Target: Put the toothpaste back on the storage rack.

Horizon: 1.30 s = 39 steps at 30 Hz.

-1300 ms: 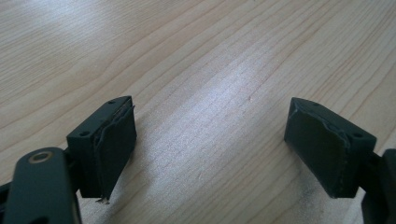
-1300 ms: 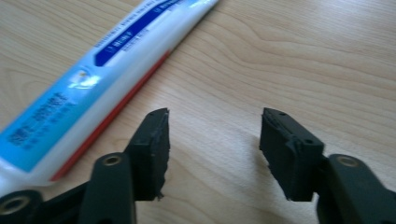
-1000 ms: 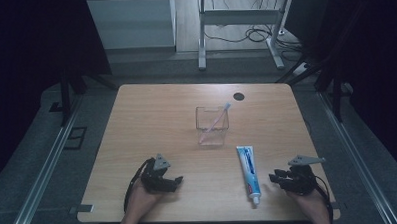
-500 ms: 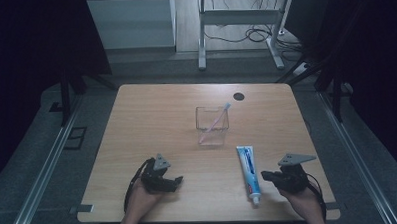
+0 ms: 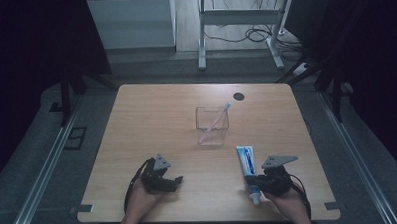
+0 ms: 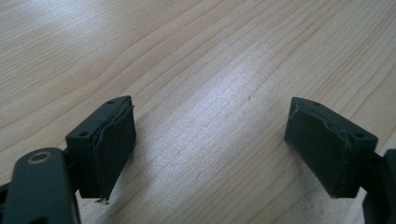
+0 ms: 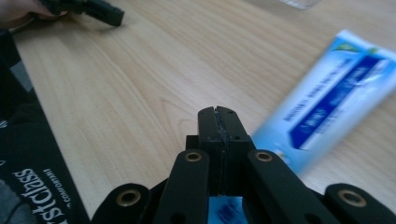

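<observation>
One wooden tabletop [image 5: 152, 123] carries three loose things, taking the toothpaste tube as the landmark: one blue-and-white toothpaste tube [image 5: 249, 165], one clear square cup [image 5: 212, 124], and one pink-handled toothbrush [image 5: 216, 121] standing slantwise inside that cup. The cup sits a little beyond the tube's far end and slightly to its left in the high view, apart from it. A single small dark round mark [image 5: 239, 96] lies on the tabletop farther back again, beyond the cup.

The tube lies flat, lengthwise toward the person, its white cap end nearest the front edge.

There are two tools, one in each hand. The right tool [image 5: 257, 182] sits just at the tube's cap end, right beside it on the tube's right; its jaws are pressed together pad to pad with nothing between them, as the right gripper view makes plain [image 7: 218, 122]. In that view the tube [image 7: 336, 98] runs off to the upper right, and a bit of blue print shows beneath the tool's body; whether the tool touches the tube I cannot tell.

The left tool [image 5: 175, 182] rests well to the left of the tube, near the front edge of the tabletop. Its two jaws stand wide apart [image 6: 210, 149] over bare wood, gripping nothing.
</observation>
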Each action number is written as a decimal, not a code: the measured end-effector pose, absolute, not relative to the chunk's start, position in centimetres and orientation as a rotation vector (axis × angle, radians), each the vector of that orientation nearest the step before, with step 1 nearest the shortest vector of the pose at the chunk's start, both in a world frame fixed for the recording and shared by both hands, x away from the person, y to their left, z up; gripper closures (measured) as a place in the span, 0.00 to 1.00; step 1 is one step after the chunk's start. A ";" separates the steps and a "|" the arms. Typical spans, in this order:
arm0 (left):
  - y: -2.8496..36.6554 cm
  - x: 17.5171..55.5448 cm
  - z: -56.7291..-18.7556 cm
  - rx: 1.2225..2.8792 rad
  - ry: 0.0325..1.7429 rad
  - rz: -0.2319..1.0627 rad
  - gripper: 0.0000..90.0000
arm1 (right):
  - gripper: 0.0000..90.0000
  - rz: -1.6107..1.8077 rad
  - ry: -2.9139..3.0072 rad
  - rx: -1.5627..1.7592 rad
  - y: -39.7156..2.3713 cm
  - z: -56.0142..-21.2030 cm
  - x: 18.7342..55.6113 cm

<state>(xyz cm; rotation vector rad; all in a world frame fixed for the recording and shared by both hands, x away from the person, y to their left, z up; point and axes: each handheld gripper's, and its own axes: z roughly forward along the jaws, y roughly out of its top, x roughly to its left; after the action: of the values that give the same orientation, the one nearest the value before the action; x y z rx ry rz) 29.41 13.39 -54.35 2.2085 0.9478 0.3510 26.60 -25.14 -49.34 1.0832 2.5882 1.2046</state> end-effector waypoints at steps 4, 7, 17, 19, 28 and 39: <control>13.4 29.4 -54.3 2.209 0.948 0.351 0.18 | 0.99 1.200 2.621 1.076 -24.5 -49.9 26.5; 13.4 29.4 -54.3 2.209 0.948 0.351 0.18 | 0.98 1.186 2.638 1.075 -24.3 -50.3 26.4; 13.4 29.4 -54.3 2.209 0.948 0.351 0.18 | 0.98 1.165 2.644 1.104 -25.0 -51.0 26.4; 13.4 29.4 -54.3 2.208 0.948 0.351 0.18 | 0.98 1.164 2.640 1.108 -25.2 -51.0 26.4; 13.4 29.4 -54.3 2.209 0.948 0.351 0.18 | 0.96 1.146 2.620 1.124 -26.6 -50.7 26.5; 13.4 29.4 -54.3 2.209 0.948 0.351 0.18 | 0.96 1.104 2.603 1.170 -28.6 -50.4 27.0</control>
<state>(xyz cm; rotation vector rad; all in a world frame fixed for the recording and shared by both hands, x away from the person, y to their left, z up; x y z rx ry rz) 29.41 13.39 -54.35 2.2087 0.9476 0.3512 27.00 -28.63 -50.43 1.1696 2.6031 1.1043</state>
